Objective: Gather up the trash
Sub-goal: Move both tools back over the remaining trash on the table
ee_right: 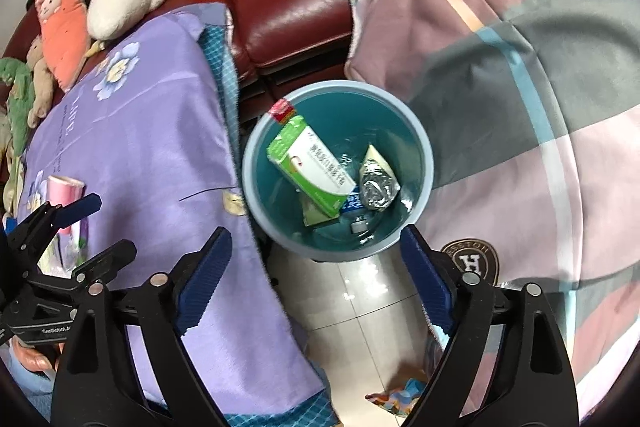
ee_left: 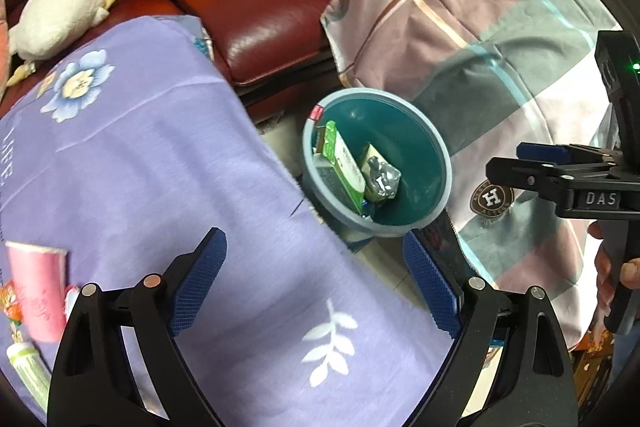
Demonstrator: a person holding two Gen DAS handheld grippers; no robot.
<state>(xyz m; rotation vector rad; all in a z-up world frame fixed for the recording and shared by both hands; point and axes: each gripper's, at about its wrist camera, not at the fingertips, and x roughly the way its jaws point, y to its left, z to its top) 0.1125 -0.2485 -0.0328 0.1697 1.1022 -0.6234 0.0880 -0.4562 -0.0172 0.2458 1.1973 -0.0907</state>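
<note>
Red sofa (ee_right: 296, 11) w/ plush toys, purple cloth (ee_right: 160, 131), bin (ee_right: 256, 187) sitting on tiled floor. Left gripper (ee_left: 316, 283) & right gripper (ee_right: 316, 283) both hovering wide open, holding nothing.

the right gripper (ee_right: 316, 267) hangs with jaws wide and empty above a blue bin (ee_right: 424, 163) holding a green-and-white box (ee_right: 316, 167) and a crumpled silver wrapper (ee_right: 378, 187), between two quilts.
</note>
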